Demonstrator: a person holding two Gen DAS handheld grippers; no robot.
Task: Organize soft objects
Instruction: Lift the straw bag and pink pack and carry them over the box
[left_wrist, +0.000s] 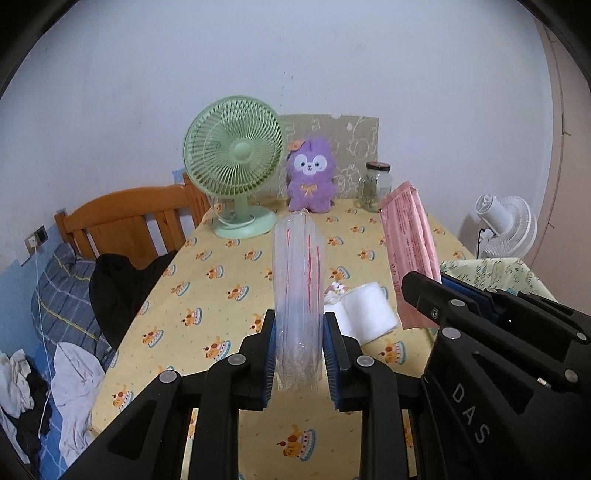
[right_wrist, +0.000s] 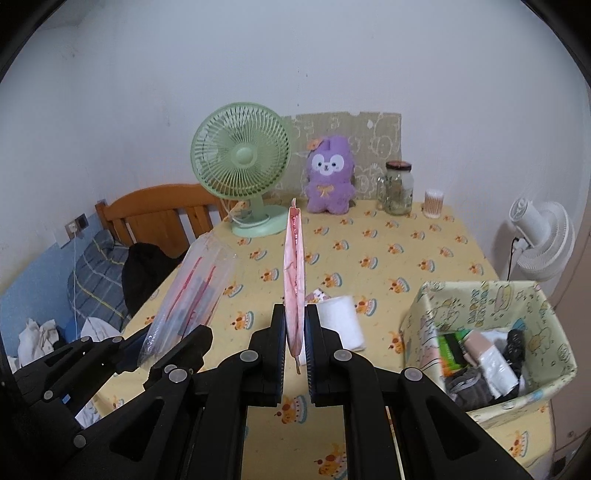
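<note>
- Left gripper (left_wrist: 298, 354): blue pads pinched on the lower end of a clear, crinkled plastic bag with red stripes (left_wrist: 298, 273); bag stands up and away from the claw, clear of the table.
- Right gripper (right_wrist: 295, 345): clamped tight on a flat pink plastic packet with printed text (right_wrist: 294, 269), held edge-on, upper end rising ahead of the claw. Grip near the bottom edge probably keeps each limp item hanging straight, not folding.
- Both claws side by side, each loaded with one item; judged mid-carry, nothing released yet.
- Just ahead of and below the right claw, flat on the yellow cake-print tablecloth (right_wrist: 406, 243): folded white soft pad (right_wrist: 341, 325) with a small patterned wrapper (right_wrist: 318, 294) beside it. Not yet collected, likely next.
- Right of the right claw, close by: open fabric-lined storage box with pale yellow cartoon print (right_wrist: 480, 299), already holding mixed soft items. Likely destination; open top suits dropping from above.
- Far ahead, at the wall: green table fan (right_wrist: 242, 166), purple plush toy with orange bow (right_wrist: 330, 177), glass jar with dark lid (right_wrist: 398, 188), small tub of cotton swabs (right_wrist: 433, 203).
- Risk noted: thin plastic could slip from pads if swung.
</note>
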